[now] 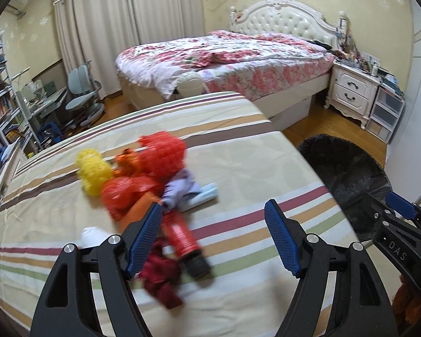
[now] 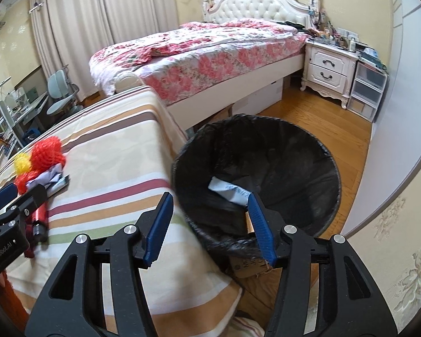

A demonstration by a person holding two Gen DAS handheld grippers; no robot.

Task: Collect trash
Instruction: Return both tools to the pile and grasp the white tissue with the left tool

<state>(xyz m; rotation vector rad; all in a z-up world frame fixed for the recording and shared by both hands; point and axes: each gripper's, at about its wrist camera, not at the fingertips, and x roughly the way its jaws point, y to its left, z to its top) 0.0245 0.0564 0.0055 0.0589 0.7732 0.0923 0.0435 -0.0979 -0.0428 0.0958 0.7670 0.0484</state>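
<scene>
The striped surface (image 1: 238, 151) carries the remaining litter, and beside its edge on the wood floor stands a black-lined trash bin (image 2: 317, 146). Both tongs tilt downward at a slant. The left tongs (image 1: 213, 236) hang over the striped cloth with their blue pads spread wide, nothing between them, the litter pile just ahead and to their left. The right tongs (image 2: 210, 224) are poised over the near rim of the bin, pads parted and gripping nothing; a pale blue-white wrapper (image 2: 227, 189) lies inside the bin beyond them.

Each tool shows in the other's camera: the right one's arm reads "DAS", the left one's body reads "GenRobot.AI". Print on a cardboard piece under the bin is too small to read.

The pile, blurred in the left view, holds two red mesh puffs (image 1: 162, 154), one yellow mesh puff (image 1: 94, 171), one lilac crumpled piece (image 1: 179, 188), one light blue packet (image 1: 206, 193), one red cylinder with a black cap (image 1: 182, 236), one dark red crumpled scrap (image 1: 161, 278) and one white scrap (image 1: 94, 236).
</scene>
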